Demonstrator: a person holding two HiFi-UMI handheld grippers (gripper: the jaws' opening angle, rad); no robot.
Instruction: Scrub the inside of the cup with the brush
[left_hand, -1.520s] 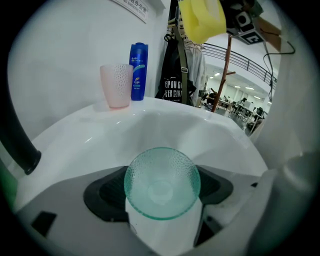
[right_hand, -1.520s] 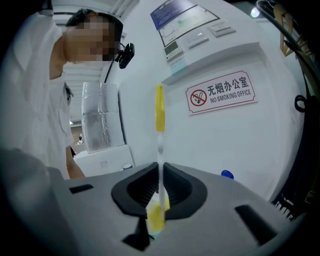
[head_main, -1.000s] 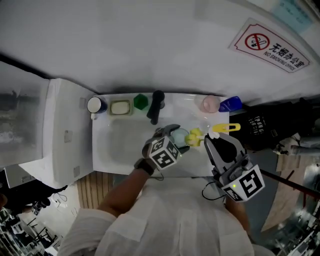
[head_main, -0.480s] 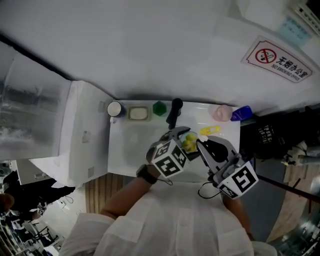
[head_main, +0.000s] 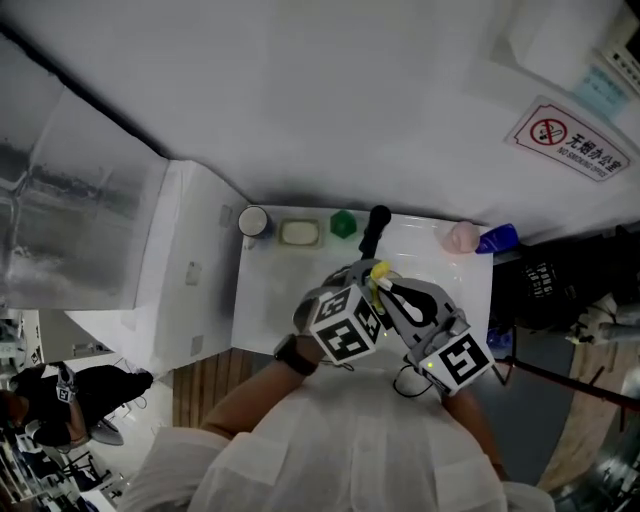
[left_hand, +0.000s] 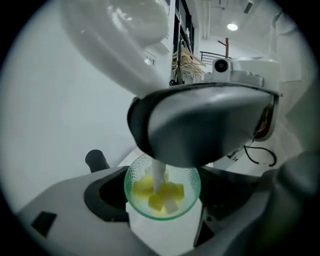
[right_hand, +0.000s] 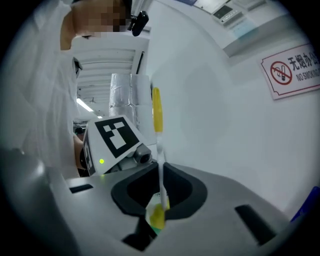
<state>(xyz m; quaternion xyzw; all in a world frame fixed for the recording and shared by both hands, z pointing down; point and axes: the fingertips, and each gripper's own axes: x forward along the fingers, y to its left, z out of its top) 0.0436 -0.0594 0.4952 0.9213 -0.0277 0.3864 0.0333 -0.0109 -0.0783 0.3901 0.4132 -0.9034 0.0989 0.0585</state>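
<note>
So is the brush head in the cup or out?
In. The left gripper view looks into the cup, and the yellow head of the brush sits below its rim, stem running down into it.

The left half of the basin lies open. Its right half is crowded: the left gripper and right gripper meet there, and the brush fills the mouth of the cup. The faucet stands just behind them. Along the back rim, a jar, dish and green block line up left of the faucet. A pink thing and blue thing stand right of it.
</note>
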